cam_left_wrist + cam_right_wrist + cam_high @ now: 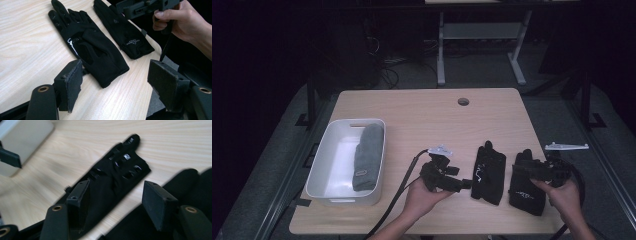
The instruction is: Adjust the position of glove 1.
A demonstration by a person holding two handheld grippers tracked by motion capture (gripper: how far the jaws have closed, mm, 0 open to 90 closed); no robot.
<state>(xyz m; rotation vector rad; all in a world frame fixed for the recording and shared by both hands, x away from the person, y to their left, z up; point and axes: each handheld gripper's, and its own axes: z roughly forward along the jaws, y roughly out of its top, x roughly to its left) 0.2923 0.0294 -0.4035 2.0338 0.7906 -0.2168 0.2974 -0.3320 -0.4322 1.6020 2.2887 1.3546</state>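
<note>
1. Your left gripper [460, 184] is low over the table [422, 107], its jaws set wide with nothing between them (in the left gripper view the pads frame bare wood and the cuff of a glove).
2. That left glove [488, 171] lies flat just beside those jaws, fingers pointing away from you, cuff toward you. Nothing is touching it.
3. Your right gripper [521, 169] hangs over the right glove [526, 195], which also lies flat near the table's right front edge, just beside the first glove and not overlapping it. The jaws here are apart and grip nothing; the right gripper view shows both gloves lying beneath the open pads.
4. The white tub [323, 155] stands at the table's left side, well apart from the gloves, with a folded grey towel [367, 155] already lying along its right wall.
5. Judging by that, the towel looks finished and both gloves are left to do: neither is picked up, let alone in the tub.
6. You would likely take the left glove first, since its cuff sits nearest your open jaws (thin fabric lying flat, so pinch low).
</note>
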